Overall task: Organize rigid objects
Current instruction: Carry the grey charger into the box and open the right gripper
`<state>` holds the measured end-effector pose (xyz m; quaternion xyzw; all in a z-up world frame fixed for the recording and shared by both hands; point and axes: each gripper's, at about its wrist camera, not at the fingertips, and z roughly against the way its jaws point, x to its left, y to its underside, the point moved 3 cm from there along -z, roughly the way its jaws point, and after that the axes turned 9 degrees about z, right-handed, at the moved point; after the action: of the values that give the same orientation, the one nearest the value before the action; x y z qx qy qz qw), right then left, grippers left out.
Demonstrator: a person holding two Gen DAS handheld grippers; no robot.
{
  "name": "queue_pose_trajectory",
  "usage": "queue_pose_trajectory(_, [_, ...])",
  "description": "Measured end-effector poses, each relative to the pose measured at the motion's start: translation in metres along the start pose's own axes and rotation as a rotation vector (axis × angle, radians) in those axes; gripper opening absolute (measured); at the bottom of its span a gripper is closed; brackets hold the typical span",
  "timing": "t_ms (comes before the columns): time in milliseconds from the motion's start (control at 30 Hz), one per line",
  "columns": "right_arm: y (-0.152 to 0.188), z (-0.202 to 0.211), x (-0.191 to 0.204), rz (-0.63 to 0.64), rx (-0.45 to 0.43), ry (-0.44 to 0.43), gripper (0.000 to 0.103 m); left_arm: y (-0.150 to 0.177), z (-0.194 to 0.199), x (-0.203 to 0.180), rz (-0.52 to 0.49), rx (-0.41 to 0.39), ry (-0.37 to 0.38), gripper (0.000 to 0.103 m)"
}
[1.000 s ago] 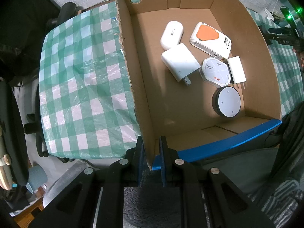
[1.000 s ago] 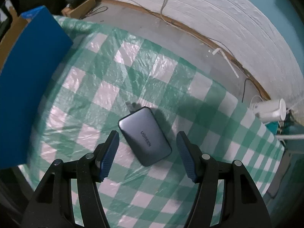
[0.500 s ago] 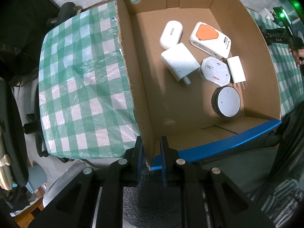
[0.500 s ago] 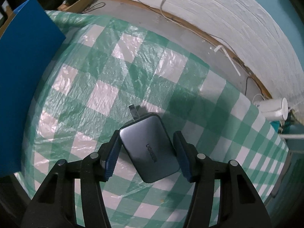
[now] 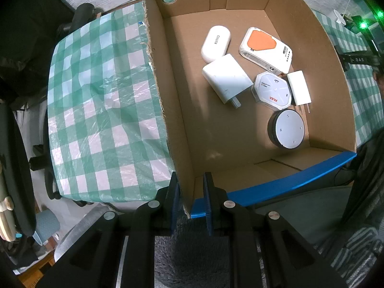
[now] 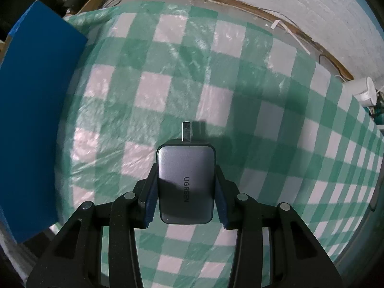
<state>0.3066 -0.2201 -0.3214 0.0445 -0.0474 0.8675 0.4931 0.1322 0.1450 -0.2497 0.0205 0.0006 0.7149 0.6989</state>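
Right gripper (image 6: pixel 186 189) jaws, apart a second ago, now clamp the charger (image 6: pixel 184 184); lift is next. Left gripper (image 5: pixel 190 199) jaws stay clamped on the box (image 5: pixel 182 129) corner.

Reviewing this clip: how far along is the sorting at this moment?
Done: six devices already lie in the cardboard box, among them the round speaker. In hand: the right gripper has its jaws closed on the grey UGREEN charger, while the left gripper clamps the box corner. Left: carrying that charger into the box.
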Motion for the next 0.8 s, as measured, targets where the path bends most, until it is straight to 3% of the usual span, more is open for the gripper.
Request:
queue_pose_trajectory(433, [0.003,0.046,0.05,0.016,-0.015,-0.036,0.041,-0.001,-0.001,0.001,-0.004,-0.005,0.008,0.017])
queue_pose_trajectory(800, [-0.011,0.092,0.092,0.101,-0.067,-0.061,0.041,0.0,-0.001,0.001,-0.001,-0.007,0.01,0.017])
